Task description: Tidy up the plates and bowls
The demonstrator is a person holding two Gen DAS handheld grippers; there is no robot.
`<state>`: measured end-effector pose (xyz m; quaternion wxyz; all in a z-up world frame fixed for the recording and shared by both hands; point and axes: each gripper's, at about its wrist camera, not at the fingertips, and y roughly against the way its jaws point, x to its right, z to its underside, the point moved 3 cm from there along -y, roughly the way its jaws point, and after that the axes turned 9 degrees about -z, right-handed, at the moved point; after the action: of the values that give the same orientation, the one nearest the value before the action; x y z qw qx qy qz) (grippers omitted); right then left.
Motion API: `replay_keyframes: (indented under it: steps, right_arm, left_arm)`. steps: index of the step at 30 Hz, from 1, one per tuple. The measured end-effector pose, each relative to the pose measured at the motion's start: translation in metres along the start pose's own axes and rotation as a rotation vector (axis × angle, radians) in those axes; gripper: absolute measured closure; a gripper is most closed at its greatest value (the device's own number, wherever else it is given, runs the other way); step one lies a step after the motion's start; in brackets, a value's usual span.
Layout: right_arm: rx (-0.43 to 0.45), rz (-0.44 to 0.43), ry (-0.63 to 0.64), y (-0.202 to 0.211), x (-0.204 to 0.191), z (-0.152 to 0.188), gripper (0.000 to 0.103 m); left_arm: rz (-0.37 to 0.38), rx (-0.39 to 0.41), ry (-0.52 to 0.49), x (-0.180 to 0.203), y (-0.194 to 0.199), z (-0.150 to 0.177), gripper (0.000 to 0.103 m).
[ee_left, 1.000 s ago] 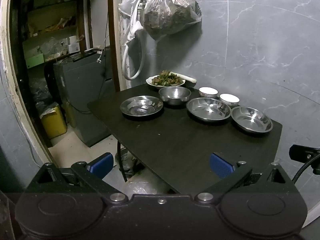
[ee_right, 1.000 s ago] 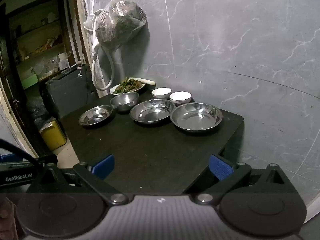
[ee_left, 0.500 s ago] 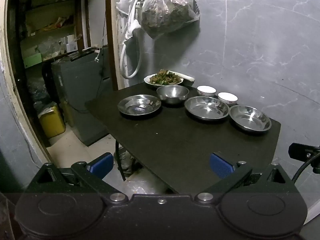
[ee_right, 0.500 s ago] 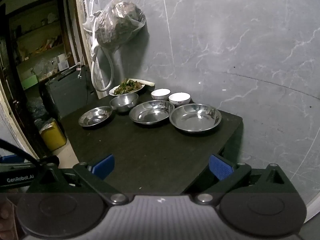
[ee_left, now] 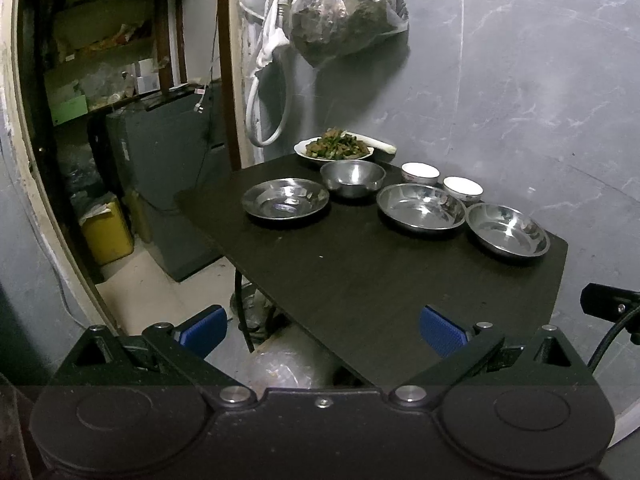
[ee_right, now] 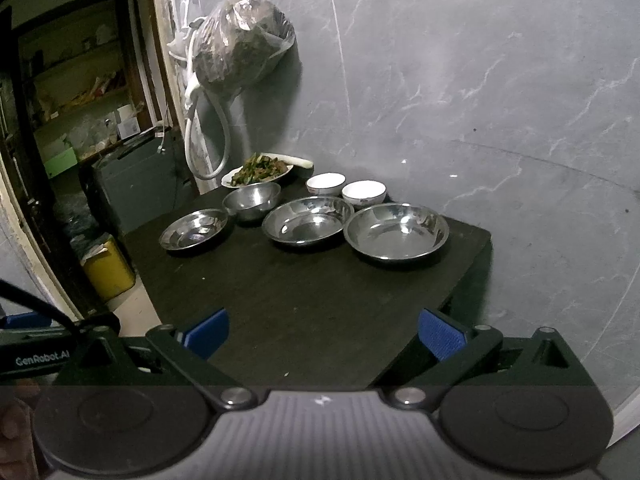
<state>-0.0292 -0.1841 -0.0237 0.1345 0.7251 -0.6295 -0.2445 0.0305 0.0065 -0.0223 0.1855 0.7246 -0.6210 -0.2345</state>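
On a black table (ee_left: 360, 276) (ee_right: 304, 296) stand three shallow steel plates: left (ee_left: 285, 202) (ee_right: 193, 229), middle (ee_left: 421, 208) (ee_right: 308, 221), right (ee_left: 508, 229) (ee_right: 396, 230). A deeper steel bowl (ee_left: 353, 177) (ee_right: 252, 198) sits behind them, with two white bowls (ee_left: 420, 172) (ee_left: 462, 189) (ee_right: 326, 184) (ee_right: 364, 193) to its right. Both grippers hang back from the table's near edge. My left gripper (ee_left: 322, 330) is open and empty. My right gripper (ee_right: 324, 332) is open and empty too.
A white plate of cooked greens (ee_left: 334, 149) (ee_right: 259, 170) sits at the table's far corner. A full plastic bag (ee_left: 347, 12) (ee_right: 240, 48) and a hose (ee_left: 264, 120) hang on the grey wall. A grey cabinet (ee_left: 168, 148) and a yellow can (ee_left: 107, 232) stand left.
Both views have shifted only slightly; the tableware sits a little higher and further off in the frames. Nothing on the table has moved and both grippers stay open.
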Motion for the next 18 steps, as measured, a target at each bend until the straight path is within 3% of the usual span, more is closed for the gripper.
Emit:
replay_keyframes:
  steps: [18]
  right_arm:
    - [0.004,0.002,-0.003,-0.0029,0.0024,-0.0015,0.0]
  left_arm:
    - [0.003,0.01,-0.009,0.002,-0.0025,-0.0023,0.001]
